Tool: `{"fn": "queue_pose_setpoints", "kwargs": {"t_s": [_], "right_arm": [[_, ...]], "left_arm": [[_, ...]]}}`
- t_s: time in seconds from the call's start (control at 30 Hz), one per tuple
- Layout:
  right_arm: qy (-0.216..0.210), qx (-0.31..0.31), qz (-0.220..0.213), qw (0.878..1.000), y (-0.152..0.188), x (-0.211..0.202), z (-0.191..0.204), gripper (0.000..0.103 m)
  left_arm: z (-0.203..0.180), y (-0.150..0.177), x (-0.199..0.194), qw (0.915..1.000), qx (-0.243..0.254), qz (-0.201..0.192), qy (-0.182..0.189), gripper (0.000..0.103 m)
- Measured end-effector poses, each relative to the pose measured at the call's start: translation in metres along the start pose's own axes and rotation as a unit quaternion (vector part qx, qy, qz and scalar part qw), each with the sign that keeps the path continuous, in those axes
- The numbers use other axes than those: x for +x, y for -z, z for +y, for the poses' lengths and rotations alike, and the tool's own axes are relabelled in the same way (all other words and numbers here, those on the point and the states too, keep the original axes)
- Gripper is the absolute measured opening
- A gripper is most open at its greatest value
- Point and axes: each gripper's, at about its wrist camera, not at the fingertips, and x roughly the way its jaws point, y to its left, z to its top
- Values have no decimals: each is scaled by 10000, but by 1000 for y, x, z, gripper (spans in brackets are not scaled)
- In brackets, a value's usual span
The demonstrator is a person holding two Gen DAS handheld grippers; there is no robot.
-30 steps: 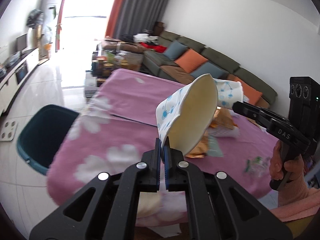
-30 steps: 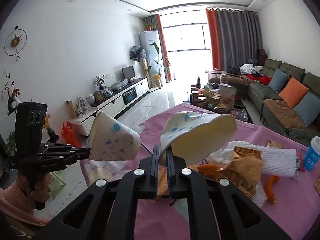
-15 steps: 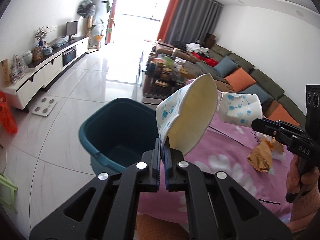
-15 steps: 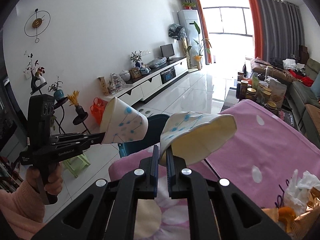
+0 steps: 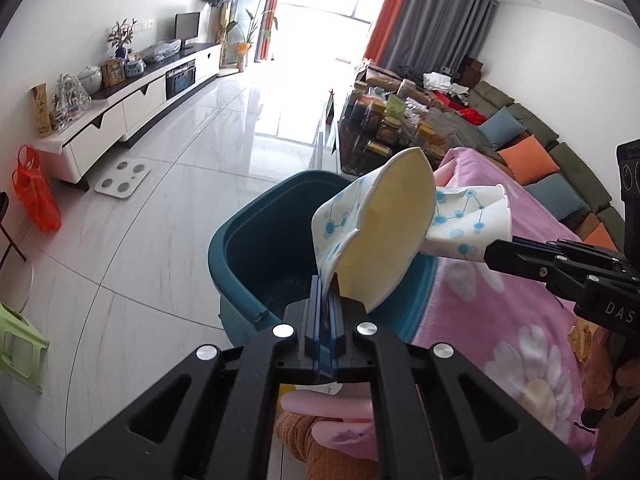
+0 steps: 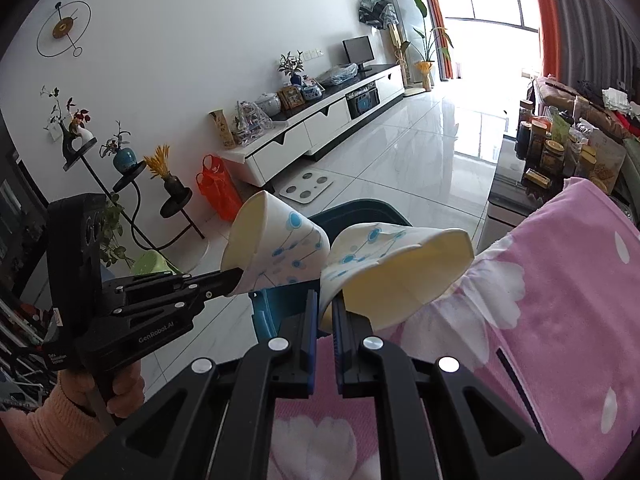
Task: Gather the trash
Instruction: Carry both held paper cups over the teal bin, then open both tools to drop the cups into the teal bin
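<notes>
Shiny white tile floor (image 5: pixel 160 240) fills the frame's left; each tool, left (image 5: pixel 326 300) and right (image 6: pixel 325 312), pinches a crumpled paper cup (image 5: pixel 380 240) (image 6: pixel 396 268) over the round teal bin (image 5: pixel 248 256).

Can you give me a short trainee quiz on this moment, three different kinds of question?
1. True or false: each gripper is shut on a paper cup.
2. What stands on the floor beside the pink-covered table, under the cups?
A. a green stool
B. a teal bin
C. a scale
3. Fill in: the left gripper's fingers pinch its cup by the ____.

Key:
1. True: the left gripper holds the left cup, the right gripper the right cup.
2. B, the bin.
3. rim
</notes>
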Motion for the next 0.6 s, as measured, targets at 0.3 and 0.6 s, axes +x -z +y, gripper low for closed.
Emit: {"fn": "queue_pose_setpoints", "kwargs": {"t_s": [0.3, 0.6], "right_arm": [[146, 153, 443, 9988, -13, 48, -5, 6], [280, 438, 677, 9964, -19, 75, -13, 18]], "left_arm": [[9, -2, 35, 9991, -131, 352, -197, 3], [11, -3, 64, 9976, -323, 581, -185, 21]]}}
